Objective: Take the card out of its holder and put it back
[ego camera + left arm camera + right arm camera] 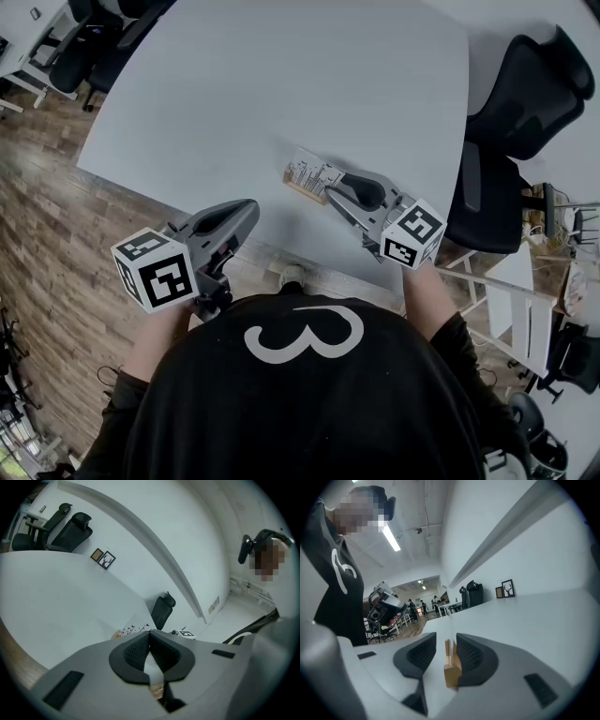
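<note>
Right gripper view: where does the card holder sit against the claw?

The wooden card holder [451, 667] stands between the spread jaws of the right gripper [446, 640]. It lies close against one pad, with a clear gap to the other, so nothing pinches it. In the head view the card [307, 171] stands in that holder on the table [281, 75], near the near-right part of the top.

What could go wrong?

If the gripper pulls away sideways, I judge that the close pad could drag or tip the holder and the card could topple out. A straight retreat along the jaws looks safer. The near table edge is not far, so a shove that way risks a fall.

And room to move?

Plenty. Bare tabletop stretches beyond and to the left. The left gripper [150, 634] has its jaws pressed together on nothing and hangs by the near edge, apart from the holder. Black office chairs [525, 84] crowd the right side, off the table.
</note>
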`<state>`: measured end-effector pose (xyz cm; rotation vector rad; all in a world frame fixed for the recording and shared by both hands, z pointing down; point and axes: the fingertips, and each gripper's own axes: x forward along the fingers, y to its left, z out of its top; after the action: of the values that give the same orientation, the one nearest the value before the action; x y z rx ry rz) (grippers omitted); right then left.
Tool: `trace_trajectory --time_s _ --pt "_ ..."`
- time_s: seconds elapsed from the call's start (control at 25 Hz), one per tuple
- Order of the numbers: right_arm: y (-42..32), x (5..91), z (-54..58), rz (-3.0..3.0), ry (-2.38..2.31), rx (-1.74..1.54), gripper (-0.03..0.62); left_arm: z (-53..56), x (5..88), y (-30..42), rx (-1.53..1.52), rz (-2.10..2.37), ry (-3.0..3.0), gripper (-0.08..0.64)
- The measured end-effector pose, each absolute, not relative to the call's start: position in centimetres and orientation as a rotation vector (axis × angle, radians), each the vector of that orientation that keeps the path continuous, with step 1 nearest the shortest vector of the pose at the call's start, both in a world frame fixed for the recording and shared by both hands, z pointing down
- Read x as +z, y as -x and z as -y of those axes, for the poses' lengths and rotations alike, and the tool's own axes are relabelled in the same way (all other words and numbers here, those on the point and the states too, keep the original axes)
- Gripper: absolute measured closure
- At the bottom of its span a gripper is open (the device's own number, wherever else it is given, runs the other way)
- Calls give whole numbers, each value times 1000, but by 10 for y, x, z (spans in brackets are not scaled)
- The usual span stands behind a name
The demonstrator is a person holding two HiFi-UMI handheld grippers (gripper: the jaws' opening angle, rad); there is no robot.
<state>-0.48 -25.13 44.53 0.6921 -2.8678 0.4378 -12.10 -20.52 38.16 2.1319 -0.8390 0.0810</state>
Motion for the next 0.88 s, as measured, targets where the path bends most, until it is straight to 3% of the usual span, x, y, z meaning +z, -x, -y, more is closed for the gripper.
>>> trace_trajectory --time_s 0.36,0.88 --pt "-35 399 234 2876 -937 444 466 155 364 125 15 908 -2148 549" --pt "-51 306 88 2999 -821 346 473 54 312 75 -63 880 -2274 549"
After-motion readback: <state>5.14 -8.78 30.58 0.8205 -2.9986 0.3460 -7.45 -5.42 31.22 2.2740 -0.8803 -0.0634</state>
